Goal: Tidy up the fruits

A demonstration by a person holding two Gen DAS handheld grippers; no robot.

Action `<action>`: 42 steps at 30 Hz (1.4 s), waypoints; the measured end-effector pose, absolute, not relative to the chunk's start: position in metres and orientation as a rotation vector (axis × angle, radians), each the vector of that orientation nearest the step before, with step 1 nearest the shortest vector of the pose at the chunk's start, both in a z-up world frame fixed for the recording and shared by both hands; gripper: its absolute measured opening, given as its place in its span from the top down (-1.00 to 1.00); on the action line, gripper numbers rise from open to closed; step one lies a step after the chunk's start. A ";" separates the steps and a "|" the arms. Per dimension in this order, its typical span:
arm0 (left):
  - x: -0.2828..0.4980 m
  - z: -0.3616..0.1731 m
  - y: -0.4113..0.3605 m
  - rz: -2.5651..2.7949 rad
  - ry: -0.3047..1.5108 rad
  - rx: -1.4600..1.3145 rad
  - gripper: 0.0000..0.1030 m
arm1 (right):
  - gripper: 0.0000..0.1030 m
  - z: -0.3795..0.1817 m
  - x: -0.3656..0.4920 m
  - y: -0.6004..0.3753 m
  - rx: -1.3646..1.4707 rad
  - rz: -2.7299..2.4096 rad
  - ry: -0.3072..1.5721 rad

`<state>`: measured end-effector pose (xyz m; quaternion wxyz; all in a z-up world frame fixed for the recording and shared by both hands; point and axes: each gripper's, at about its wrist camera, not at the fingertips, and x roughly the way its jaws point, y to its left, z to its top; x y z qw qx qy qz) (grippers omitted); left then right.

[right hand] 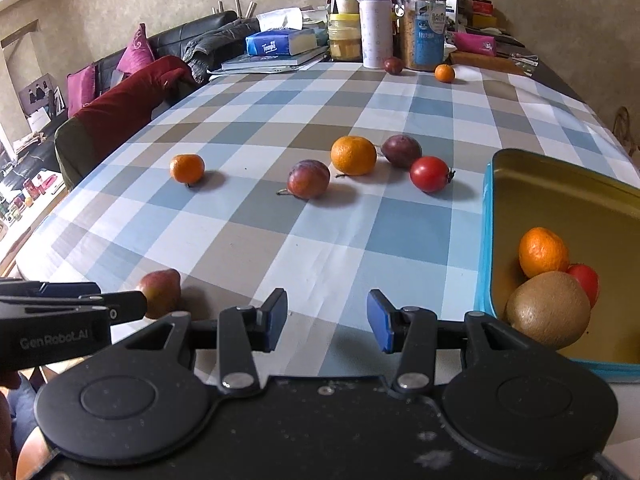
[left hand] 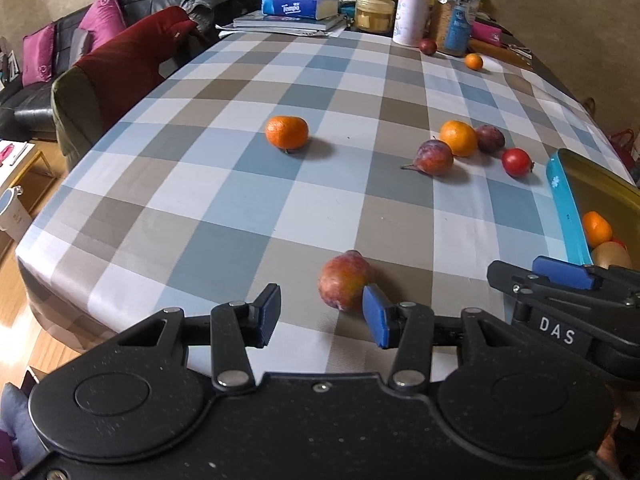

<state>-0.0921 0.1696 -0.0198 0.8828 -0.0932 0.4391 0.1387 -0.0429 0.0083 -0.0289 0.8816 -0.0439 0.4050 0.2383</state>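
My left gripper (left hand: 322, 316) is open, low over the table's near edge. A reddish plum (left hand: 345, 280) lies just beyond its fingertips, close to the right pad (left hand: 374, 316). My right gripper (right hand: 327, 320) is open and empty, just left of a blue tin (right hand: 486, 240) that holds a mandarin (right hand: 543, 252), a kiwi (right hand: 548, 310) and a red fruit (right hand: 586, 280). On the cloth lie a mandarin (right hand: 187, 168), a purple plum (right hand: 308, 179), a larger mandarin (right hand: 353, 155), a dark plum (right hand: 401, 151) and a tomato (right hand: 430, 174).
At the far end stand a bottle (right hand: 375, 24), jars (right hand: 423, 26), books with a tissue pack (right hand: 280, 42), a small plum (right hand: 393, 65) and a small mandarin (right hand: 444, 73). A chair with a red cushion (right hand: 124, 104) stands at the table's left side.
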 end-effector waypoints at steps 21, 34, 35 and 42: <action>-0.069 -0.044 0.165 0.256 0.914 -0.154 0.08 | 0.07 -0.038 -0.025 0.010 -0.091 0.479 0.846; -0.039 -0.045 0.178 0.252 0.895 -0.166 0.12 | 0.09 -0.034 0.001 0.003 -0.038 0.475 0.877; -0.036 -0.046 0.179 0.252 0.896 -0.170 0.12 | 0.09 -0.033 0.003 0.002 -0.030 0.474 0.876; -0.021 -0.048 0.181 0.264 0.879 -0.143 0.09 | 0.09 -0.025 0.022 -0.004 -0.006 0.457 0.852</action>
